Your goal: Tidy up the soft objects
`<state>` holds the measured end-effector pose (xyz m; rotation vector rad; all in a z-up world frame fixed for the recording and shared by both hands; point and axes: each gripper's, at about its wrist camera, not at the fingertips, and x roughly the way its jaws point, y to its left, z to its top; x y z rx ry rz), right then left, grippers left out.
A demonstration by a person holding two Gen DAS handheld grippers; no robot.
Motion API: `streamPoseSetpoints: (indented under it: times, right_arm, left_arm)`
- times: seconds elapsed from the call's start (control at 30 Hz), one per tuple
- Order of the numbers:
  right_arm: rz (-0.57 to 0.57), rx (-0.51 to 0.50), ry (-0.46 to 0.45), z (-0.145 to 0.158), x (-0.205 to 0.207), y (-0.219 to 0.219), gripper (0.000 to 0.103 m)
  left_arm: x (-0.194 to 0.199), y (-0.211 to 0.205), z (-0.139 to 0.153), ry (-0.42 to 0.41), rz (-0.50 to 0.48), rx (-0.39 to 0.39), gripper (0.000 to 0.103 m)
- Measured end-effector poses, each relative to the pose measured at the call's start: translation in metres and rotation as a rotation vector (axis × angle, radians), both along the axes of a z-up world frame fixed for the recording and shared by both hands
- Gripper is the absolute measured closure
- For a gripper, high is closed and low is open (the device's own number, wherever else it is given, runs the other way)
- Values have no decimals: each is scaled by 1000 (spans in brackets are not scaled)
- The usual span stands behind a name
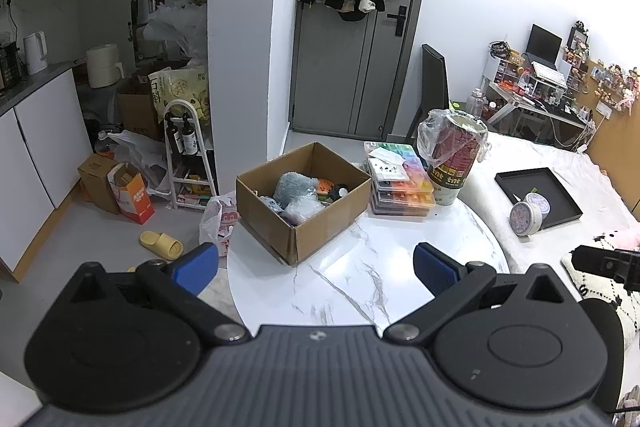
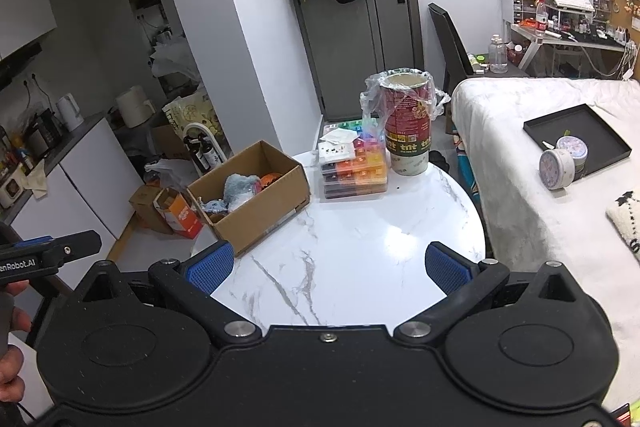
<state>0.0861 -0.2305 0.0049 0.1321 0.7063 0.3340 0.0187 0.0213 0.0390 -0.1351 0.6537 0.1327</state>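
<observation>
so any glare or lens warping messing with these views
Right wrist view: a bright ceiling-light glare patch sits on the round white marble table; the grey door frame bows from fisheye. Left wrist view: the top right wall is blown out, the open brown cardboard box stays sharp, and the corners vignette dark.

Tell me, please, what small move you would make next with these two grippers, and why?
Probably ease the left hand-held gripper forward toward the cardboard box and down over the grey plush. Both it and the right hand-held gripper are open and empty above the marble table, and the soft toys all sit inside that box, nearer the left one.
</observation>
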Motion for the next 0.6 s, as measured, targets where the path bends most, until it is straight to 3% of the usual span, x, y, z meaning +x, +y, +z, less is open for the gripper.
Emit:
streamPoseSetpoints:
  times: [0.6]
  right_arm:
    - [3, -7, 0, 0, -1, 1, 0]
  left_arm:
    - [0, 0, -6, 4, -8, -3, 0]
